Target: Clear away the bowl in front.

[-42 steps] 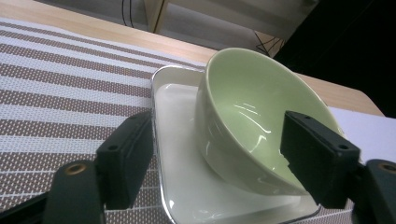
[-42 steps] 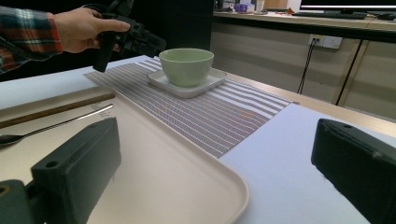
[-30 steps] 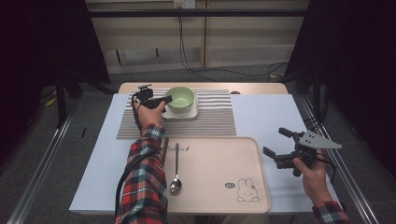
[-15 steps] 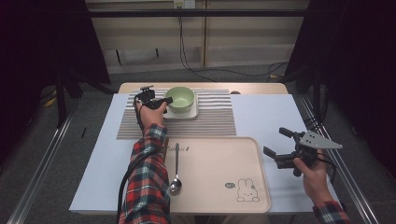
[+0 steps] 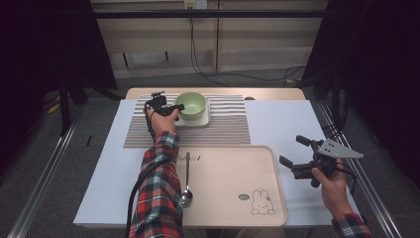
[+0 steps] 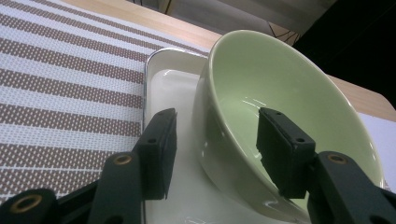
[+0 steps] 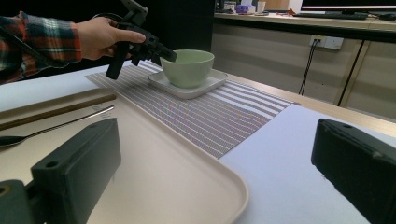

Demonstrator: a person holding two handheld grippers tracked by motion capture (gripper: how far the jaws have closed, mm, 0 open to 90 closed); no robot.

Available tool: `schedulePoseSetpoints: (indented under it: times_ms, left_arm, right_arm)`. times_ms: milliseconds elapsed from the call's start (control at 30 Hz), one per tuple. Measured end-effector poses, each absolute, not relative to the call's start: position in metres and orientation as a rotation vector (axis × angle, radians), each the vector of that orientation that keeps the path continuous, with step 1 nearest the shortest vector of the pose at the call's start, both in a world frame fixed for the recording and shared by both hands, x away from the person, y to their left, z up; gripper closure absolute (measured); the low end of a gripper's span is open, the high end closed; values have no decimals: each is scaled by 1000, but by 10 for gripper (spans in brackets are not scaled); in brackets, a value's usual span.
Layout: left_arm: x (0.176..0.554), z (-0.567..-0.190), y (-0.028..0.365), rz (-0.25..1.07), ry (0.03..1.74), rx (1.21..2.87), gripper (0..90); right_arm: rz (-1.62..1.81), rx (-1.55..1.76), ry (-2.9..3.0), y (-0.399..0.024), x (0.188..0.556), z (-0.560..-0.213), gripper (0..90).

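A pale green bowl [image 5: 191, 104] [image 6: 261, 84] [image 7: 187, 65] stands on a small square white plate [image 5: 205, 119] [image 6: 168, 84] at the back of a striped mat [image 5: 228, 126]. My left gripper [image 5: 178, 108] [image 6: 217, 140] [image 7: 166, 55] straddles the bowl's left rim, one jaw inside and one outside. Its jaws have just been closing, and a gap still shows between the outer pad and the bowl wall. My right gripper [image 5: 291, 149] [image 7: 215, 154] hovers open and empty over the white tabletop, right of the tray.
A beige tray [image 5: 228, 173] [image 7: 154, 177] with a rabbit drawing lies at the front of the table. A metal spoon [image 5: 186, 178] [image 7: 56, 126] lies along its left side. White table surface surrounds the mat and tray.
The left gripper's jaws have drawn a little closer around the bowl's rim. The right hand and the bowl have stayed where they were.
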State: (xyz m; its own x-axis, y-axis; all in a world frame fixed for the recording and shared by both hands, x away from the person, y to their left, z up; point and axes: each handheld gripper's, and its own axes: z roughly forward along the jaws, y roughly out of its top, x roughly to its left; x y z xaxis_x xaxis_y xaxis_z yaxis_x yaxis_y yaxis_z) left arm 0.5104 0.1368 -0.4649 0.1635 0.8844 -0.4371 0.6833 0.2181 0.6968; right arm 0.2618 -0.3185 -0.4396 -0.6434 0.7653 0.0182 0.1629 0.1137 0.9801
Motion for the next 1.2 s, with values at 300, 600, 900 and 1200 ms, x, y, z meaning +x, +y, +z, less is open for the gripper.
schedulePoseSetpoints:
  times_ms: [300, 600, 900, 1200]
  left_arm:
    - [510, -468, 131, 269, 1622, 1492, 582]
    - [509, -467, 130, 290, 1672, 1446, 700]
    - [508, -467, 128, 353, 1667, 1473, 813]
    - [509, -461, 134, 303, 1669, 1447, 817]
  right_arm:
    - [1560, 900, 1890, -319, 261, -439, 10]
    - [1567, 902, 1885, -320, 261, -439, 10]
    - [1561, 905, 1883, -320, 261, -439, 10]
    - [1572, 902, 1884, -320, 262, -439, 10]
